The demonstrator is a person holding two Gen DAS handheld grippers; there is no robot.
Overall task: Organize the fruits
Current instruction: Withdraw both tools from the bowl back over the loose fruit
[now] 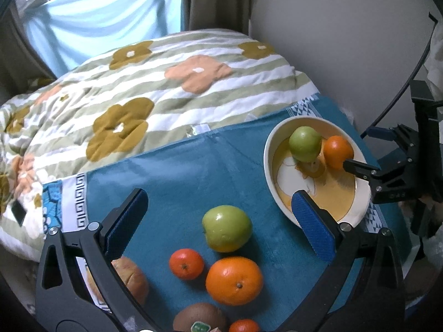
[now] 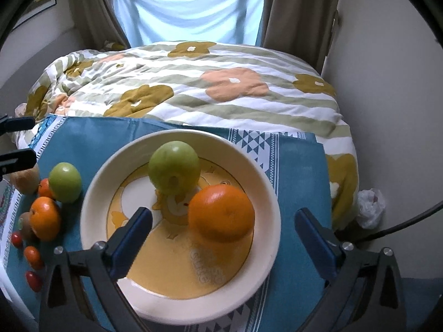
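From the left wrist view, a teal cloth (image 1: 193,171) with white patterned borders is spread over a surface that meets a bed covered by a striped floral quilt (image 1: 155,91); behind it hang brown curtains and a pale blue sheet across a window. Loose fruit lies on the cloth: a green apple (image 1: 227,228), a small mandarin (image 1: 186,263), a large orange (image 1: 234,280), a kiwi with a sticker (image 1: 199,319) and a brownish fruit (image 1: 133,279) partly hidden behind the left finger. The left gripper (image 1: 221,227) hovers over this group with its blue-padded jaws spread wide, holding nothing. To the right stands a cream bowl (image 1: 270,171) with a yellow inside, holding a second green apple (image 1: 305,144) and an orange (image 1: 337,152).

From the right wrist view, the same bowl (image 2: 97,193) fills the middle, with the green apple (image 2: 174,171) touching the orange (image 2: 221,213) inside it. The right gripper (image 2: 224,238) hangs above the bowl with its jaws fully apart and nothing between the pads. Left of the bowl, on the cloth (image 2: 299,171), sit the remaining fruits, including two small red ones (image 2: 33,280) whose kind is unclear.
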